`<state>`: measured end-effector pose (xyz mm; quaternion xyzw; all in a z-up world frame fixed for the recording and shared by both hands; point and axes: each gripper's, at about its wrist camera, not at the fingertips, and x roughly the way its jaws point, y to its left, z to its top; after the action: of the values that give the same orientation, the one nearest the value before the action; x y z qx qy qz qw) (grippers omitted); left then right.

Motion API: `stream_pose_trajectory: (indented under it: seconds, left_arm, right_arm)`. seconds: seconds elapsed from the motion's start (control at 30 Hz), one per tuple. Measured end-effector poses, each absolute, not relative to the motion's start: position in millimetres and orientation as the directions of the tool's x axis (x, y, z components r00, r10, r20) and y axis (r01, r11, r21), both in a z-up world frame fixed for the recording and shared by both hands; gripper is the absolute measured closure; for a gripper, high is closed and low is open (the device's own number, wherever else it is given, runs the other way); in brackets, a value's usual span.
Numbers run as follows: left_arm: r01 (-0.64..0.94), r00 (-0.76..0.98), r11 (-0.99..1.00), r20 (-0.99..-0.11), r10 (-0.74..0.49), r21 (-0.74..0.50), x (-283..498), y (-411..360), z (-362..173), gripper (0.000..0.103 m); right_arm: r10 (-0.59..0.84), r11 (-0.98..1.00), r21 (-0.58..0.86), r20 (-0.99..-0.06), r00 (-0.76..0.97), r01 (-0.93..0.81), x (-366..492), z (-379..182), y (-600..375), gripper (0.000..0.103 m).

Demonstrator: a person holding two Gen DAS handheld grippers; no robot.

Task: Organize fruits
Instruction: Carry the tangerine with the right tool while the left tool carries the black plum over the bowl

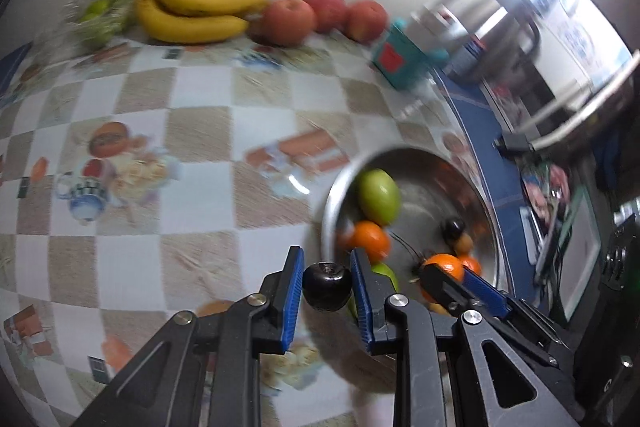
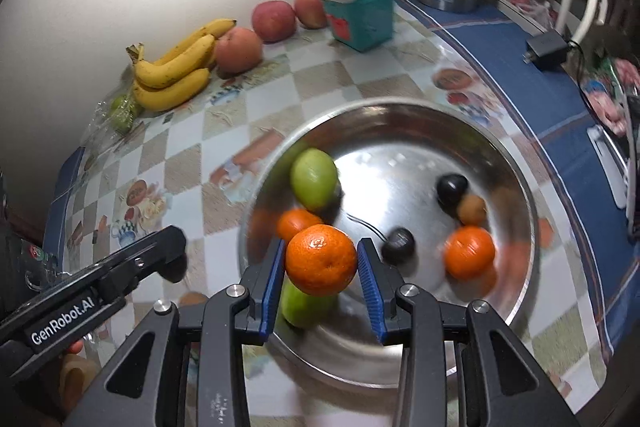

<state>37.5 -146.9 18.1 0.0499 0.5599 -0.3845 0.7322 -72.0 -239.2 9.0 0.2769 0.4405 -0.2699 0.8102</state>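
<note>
While the left tongs [image 1: 327, 287] pinch a dark plum [image 1: 327, 286], the right tongs [image 2: 321, 261] clamp a mandarin [image 2: 321, 260]. Both hang over the steel bowl's [image 2: 516, 187] edge, likely for sorting onto the counter [image 1: 200, 131].

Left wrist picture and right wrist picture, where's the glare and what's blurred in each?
Left wrist view: strong white glare at the top right washes out the wall; the bananas and teal box are smeared by motion, while the dark plum in the left claw stays sharp. Right wrist view: glare at the upper left wall; the steel bowl and its loose fruit blur, while the held orange stays crisp.
</note>
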Motion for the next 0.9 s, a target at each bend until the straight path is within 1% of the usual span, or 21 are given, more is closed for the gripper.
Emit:
stream_pose_trajectory:
  seconds: [0.13,0.3,0.7,0.9]
  left_arm:
    - [0.649,0.025,0.672,-0.872,-0.489,-0.358,19.7,-160.7,11.7,0.077]
    - [0.641,-0.035,0.669,-0.885,-0.464,-0.376,9.0,-171.0,-3.0,0.077]
    - [0.643,-0.039,0.667,-0.886,-0.462,-0.377,4.1,-179.6,-14.3,0.077]
    - [0.611,-0.064,0.674,-0.874,-0.481,-0.415,9.1,-174.6,-16.6,0.076]
  right_arm:
    - [-0.175,0.688,0.215,-0.878,0.445,0.693,-85.8,-0.1,-240.8,0.065]
    - [-0.161,0.678,0.194,-0.901,0.402,0.709,-98.3,-12.6,-243.7,0.065]
    - [-0.147,0.684,0.184,-0.913,0.380,0.706,-104.6,-21.2,-242.5,0.065]
    - [-0.144,0.685,0.179,-0.917,0.372,0.707,-103.7,-23.2,-242.2,0.065]
